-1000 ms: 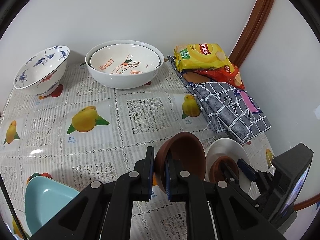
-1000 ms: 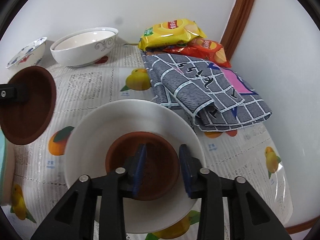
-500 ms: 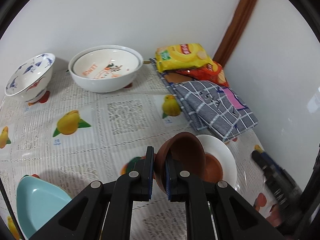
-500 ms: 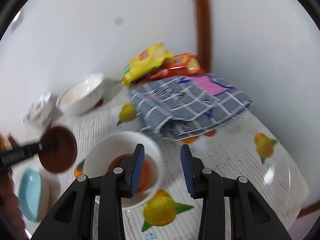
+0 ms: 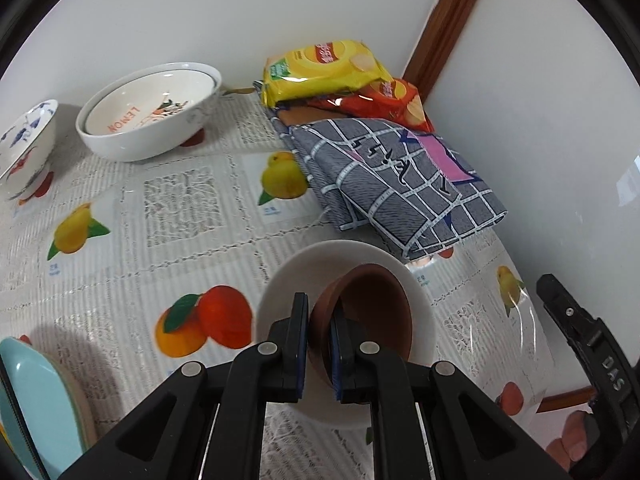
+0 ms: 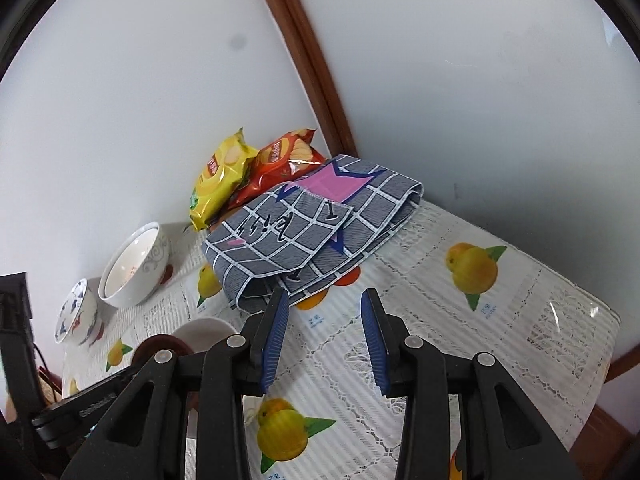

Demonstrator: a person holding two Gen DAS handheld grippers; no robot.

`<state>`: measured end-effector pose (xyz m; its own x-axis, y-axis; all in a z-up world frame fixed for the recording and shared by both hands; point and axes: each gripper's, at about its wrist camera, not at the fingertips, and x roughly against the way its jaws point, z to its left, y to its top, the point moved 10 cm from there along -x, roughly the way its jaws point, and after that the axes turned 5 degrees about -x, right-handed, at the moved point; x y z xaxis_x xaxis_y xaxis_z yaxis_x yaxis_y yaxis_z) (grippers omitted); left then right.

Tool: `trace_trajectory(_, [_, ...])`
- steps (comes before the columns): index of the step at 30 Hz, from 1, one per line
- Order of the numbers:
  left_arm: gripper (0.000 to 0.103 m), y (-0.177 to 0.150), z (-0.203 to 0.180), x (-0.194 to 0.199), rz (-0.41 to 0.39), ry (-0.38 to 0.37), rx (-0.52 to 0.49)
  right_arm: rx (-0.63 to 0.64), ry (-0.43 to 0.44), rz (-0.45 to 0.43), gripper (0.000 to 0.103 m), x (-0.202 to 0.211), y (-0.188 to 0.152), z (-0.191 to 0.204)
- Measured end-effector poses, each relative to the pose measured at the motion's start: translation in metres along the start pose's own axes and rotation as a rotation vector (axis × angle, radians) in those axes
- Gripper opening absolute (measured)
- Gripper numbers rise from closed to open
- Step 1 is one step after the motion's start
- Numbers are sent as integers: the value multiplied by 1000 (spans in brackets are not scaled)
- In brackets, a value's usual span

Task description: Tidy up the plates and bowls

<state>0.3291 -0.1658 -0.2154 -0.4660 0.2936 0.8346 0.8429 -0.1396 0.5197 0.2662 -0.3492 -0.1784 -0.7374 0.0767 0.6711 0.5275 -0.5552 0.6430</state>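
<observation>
Nearest, the left gripper (image 5: 319, 334) pinches the rim of a brown bowl (image 5: 370, 312), held tilted over the white plate (image 5: 288, 280) at six o'clock. The bowl looks rigid, smooth, breakable; its thin rim suits gripping. Farther off, the right gripper (image 6: 325, 338) hangs parted, empty.

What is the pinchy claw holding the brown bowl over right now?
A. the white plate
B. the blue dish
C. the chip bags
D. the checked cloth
A: the left gripper pinches the brown bowl's rim, and the bowl hangs right over the white plate.
</observation>
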Motion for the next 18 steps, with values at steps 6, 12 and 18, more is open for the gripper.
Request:
trace_trajectory(6, [10, -5, -8, -8, 14, -15, -9, 4, 2, 6, 37, 0, 0, -1])
trace_trajectory(12, [10, -4, -2, -13, 21, 12, 11, 27, -9, 23, 38, -4, -5, -2])
trace_trajectory(18, [10, -6, -2, -20, 34, -23, 48, 38, -6, 25, 38, -3, -7, 1])
